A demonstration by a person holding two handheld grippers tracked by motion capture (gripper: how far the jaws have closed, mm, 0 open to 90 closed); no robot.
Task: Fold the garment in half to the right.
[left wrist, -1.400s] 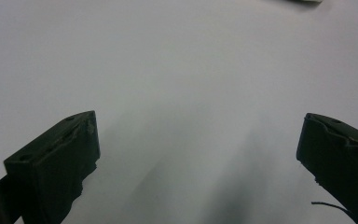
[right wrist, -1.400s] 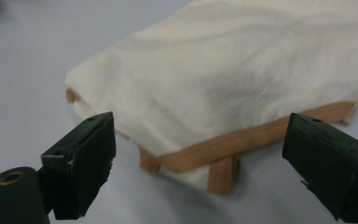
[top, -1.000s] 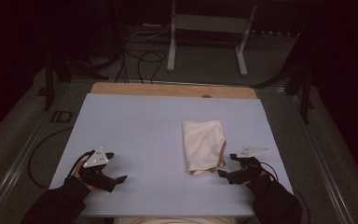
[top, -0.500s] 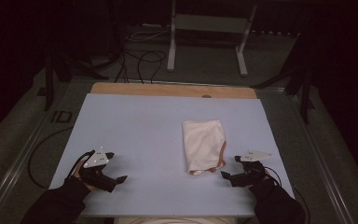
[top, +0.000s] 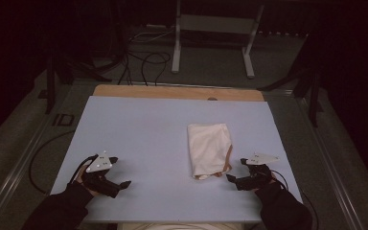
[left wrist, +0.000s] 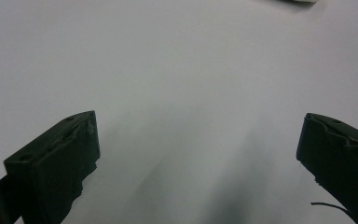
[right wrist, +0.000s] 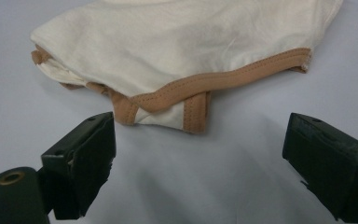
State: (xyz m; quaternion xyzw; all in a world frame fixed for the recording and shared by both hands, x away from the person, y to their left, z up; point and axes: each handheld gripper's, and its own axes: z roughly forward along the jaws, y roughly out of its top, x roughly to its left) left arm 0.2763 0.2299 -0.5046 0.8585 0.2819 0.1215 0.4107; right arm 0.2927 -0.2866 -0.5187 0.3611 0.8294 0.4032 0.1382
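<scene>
cloth: folded cream garment (top: 209,149) with tan trim lay flat on the desk (top: 139,129), right of centre
right claw: (top: 236,170) jaws spread, empty, just beside the cloth's near trimmed edge, not touching
left claw: (top: 119,173) jaws wide apart, empty, over bare desk, well apart from the cloth
</scene>
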